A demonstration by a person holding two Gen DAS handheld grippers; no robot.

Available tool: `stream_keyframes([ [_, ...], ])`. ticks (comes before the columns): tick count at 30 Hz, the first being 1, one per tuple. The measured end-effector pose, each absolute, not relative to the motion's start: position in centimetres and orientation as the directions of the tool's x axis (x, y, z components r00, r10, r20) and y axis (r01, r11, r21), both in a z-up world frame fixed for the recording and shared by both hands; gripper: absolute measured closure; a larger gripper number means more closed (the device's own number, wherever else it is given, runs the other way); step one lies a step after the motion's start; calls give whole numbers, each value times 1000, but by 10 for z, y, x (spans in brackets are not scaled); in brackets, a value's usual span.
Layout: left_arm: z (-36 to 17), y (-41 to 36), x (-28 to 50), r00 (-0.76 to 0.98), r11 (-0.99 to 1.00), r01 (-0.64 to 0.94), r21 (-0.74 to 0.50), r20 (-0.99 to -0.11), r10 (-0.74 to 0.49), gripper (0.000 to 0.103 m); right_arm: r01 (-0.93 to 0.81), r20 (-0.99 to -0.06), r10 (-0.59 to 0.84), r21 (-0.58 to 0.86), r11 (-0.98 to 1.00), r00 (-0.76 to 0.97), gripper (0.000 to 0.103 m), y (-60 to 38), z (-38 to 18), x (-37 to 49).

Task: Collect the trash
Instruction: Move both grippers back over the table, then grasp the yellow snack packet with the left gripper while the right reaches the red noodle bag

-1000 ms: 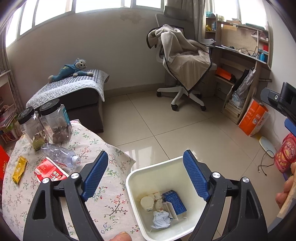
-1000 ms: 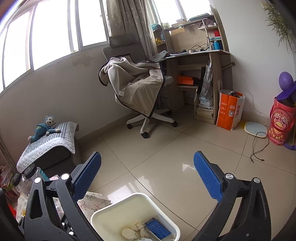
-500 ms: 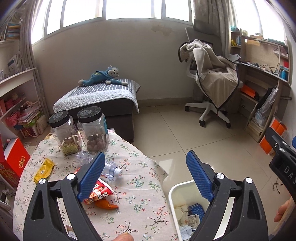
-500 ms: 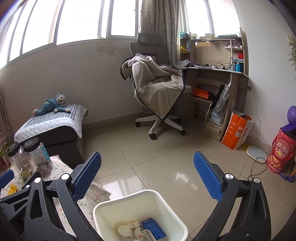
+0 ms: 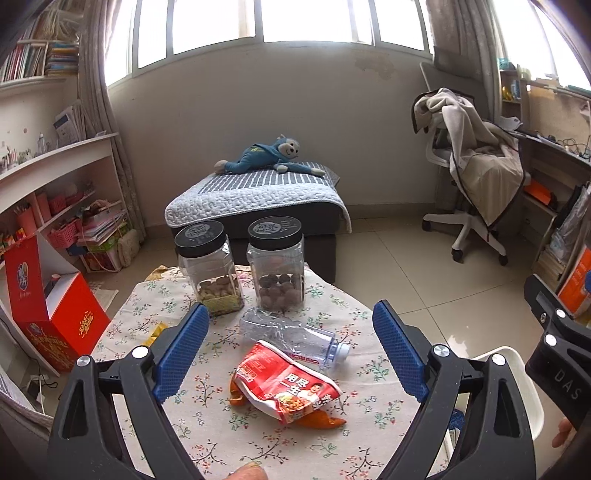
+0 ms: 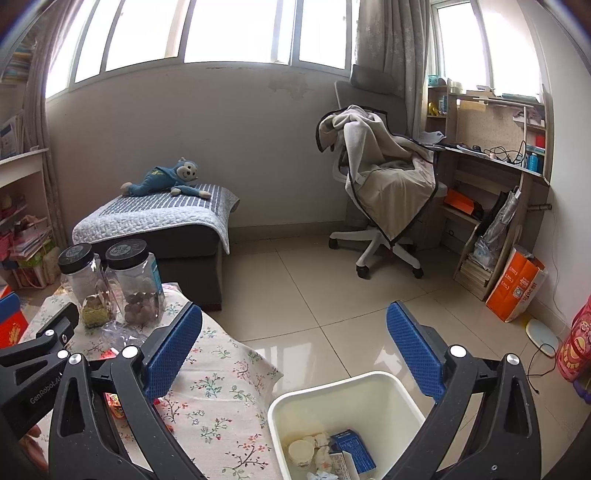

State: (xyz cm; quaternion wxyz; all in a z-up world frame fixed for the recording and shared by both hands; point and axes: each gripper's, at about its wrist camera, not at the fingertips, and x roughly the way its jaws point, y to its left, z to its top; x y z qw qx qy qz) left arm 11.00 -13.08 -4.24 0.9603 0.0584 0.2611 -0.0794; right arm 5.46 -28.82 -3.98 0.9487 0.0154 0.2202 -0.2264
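yellow packet (image 5: 157, 332) half hidden behind left gripper (image 5: 288, 345)

Daylight pours through wide windows (image 5: 306, 18) above a grey wall (image 5: 229, 110); a quilted bench (image 5: 255, 199), draped office chair (image 6: 384, 184) and desk (image 6: 491, 162) line the tiled floor (image 6: 314, 295).

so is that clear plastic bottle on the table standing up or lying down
Lying down. The clear plastic bottle rests on its side on the floral tablecloth, neck pointing right, just behind the red snack bag.
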Motion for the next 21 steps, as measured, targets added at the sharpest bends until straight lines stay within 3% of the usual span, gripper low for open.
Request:
stream_keyframes([
  [9,-58,-69,138,829,993,104,54,-556,-57,15,361,-477,-357,-87,928,803,7,-236,-52,97],
  [21,-164,42,257,554,982,12,190,-819,151,14,178,-617,-251,-180,968,746,7,-170,-98,170],
])
